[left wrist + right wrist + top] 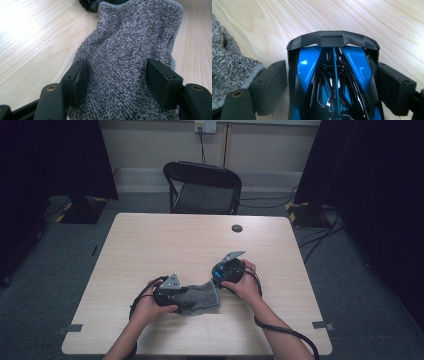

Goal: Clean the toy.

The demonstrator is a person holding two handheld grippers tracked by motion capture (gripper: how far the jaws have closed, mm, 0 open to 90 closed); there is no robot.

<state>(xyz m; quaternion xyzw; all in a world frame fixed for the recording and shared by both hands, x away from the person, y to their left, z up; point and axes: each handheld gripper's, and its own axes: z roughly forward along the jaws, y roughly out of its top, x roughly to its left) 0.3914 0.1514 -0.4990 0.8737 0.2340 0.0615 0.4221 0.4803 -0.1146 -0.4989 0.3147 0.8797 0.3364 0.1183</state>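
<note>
— What carries it all?
— A pale wooden table (150,240).
— And on it?
— A grey cloth (200,299) lies towards the near edge, about midway along. A small dark disc (237,228) sits near the far edge.

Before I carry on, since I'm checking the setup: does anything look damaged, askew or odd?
Nothing stands out. The left tongs pinch a bunched grey towel, and the right tongs clamp a blue-and-black toy car. Both sit on the wooden table; no spills or breakage show.
</note>
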